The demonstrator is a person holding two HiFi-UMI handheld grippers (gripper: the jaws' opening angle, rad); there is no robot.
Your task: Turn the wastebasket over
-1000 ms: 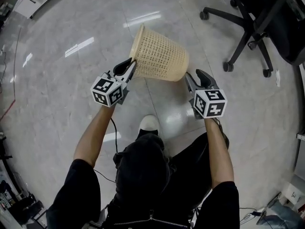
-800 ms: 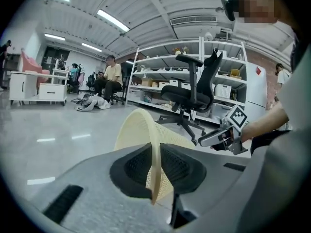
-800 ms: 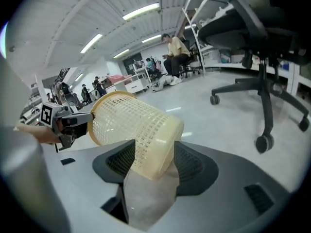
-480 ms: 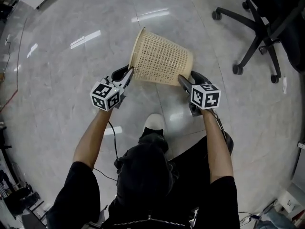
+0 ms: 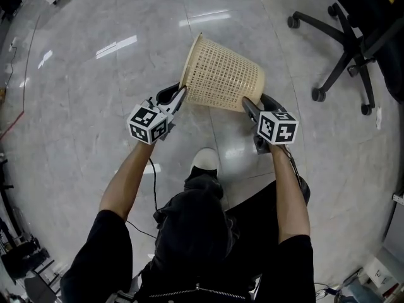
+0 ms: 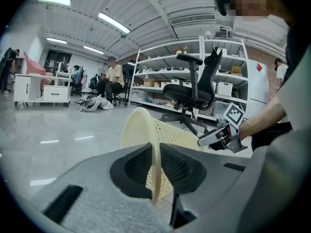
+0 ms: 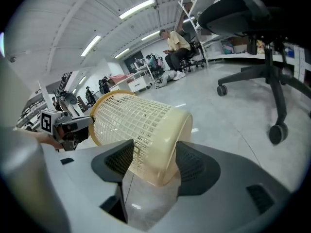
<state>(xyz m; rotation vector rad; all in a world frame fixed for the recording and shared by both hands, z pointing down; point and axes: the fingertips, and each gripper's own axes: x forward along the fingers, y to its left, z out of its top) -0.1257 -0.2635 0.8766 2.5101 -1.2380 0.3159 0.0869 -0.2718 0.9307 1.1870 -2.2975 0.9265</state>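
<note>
Just now brought the right gripper (image 5: 255,102) up to the tilted wastebasket (image 5: 222,74), spread its jaws wide around the base without pinching, and kept the left gripper (image 5: 177,95) clamped on the rim, probably readying the flip.

**Glossy floor and an office chair in an open workshop**

A black office chair (image 5: 348,48) stands on its castored star base on a polished grey marbled floor (image 5: 95,74), which mirrors the ceiling strip lights (image 6: 112,21). Behind the chair run white shelving racks (image 6: 150,79) loaded with boxes and bins. Left of the chair and farther back, a person in a yellow shirt (image 6: 114,79) sits with a heap of bags (image 6: 95,103) on the floor beside them. Further left of the chair stands a low white cabinet (image 6: 41,89), with more people at desks beyond it.
</note>
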